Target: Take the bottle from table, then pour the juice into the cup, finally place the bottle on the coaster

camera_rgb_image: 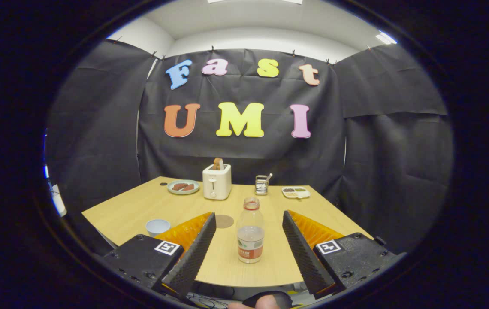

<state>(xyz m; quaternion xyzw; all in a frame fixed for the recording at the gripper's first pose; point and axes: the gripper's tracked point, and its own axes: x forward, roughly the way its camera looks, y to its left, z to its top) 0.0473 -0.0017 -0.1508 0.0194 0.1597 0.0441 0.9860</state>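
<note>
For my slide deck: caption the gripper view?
Open tool frames the upright bottle between its fingers, untouched.

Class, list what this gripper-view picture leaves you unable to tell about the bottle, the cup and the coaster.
- bottle, standing between the open gripper fingers: whether a cap is on; too small to tell in the gripper view.
- cup: its lower part and contents are hidden by the gripper's body.
- coaster: its near edge is covered by a finger.
- small tray near the wall: contents too small to identify.
</note>
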